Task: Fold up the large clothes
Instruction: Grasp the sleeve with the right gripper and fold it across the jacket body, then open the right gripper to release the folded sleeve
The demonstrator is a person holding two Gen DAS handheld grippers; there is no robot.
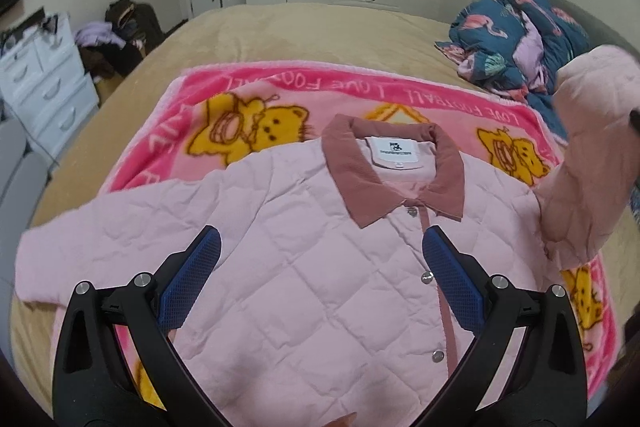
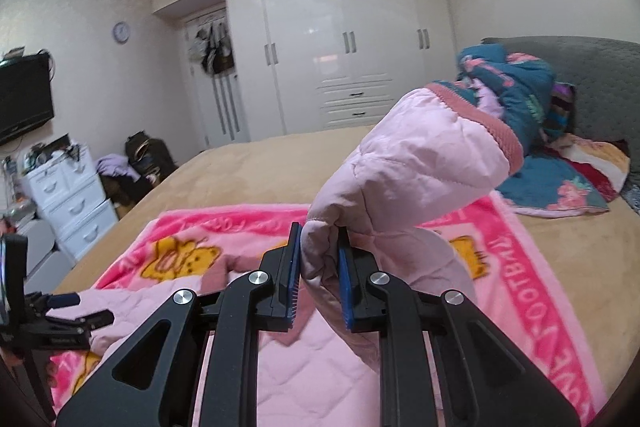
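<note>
Spread face up on a bright pink fleece blanket printed with yellow cartoon bears (image 1: 256, 95), a pale pink quilted jacket with a dusty-rose corduroy collar (image 1: 304, 267) lay across the middle of a wide bed with a tan cover (image 1: 304, 27). Its collar pointed toward the far edge of the bed, with a white label showing inside the neck, and silver snaps ran down a rose-coloured front strip. One sleeve lay flat, reaching toward the bed's left edge.

The left gripper (image 1: 320, 259) hovered over the jacket's chest with its blue-padded fingers (image 1: 192, 283) spread wide and holding nothing; one pad sat visually just beside the snap strip.

The right gripper (image 2: 318, 255) had its blue-padded fingers (image 2: 294, 267) pinching a thick fold of the jacket's other sleeve (image 2: 420, 163). That sleeve was lifted clear of the bed and stood up above the gripper, its ribbed rose cuff uppermost and turned toward the bed's right side. From the left wrist view the raised sleeve appeared blurred over the blanket's right edge.

A crumpled teal quilt patterned with pink flamingos (image 1: 516, 31) was heaped at the bed's right side against a grey padded headboard (image 2: 592, 75). Beyond the far edge stood a glossy white wardrobe (image 2: 340, 39), and a white plastic drawer unit (image 2: 68, 195) stood off the bed's left edge.
</note>
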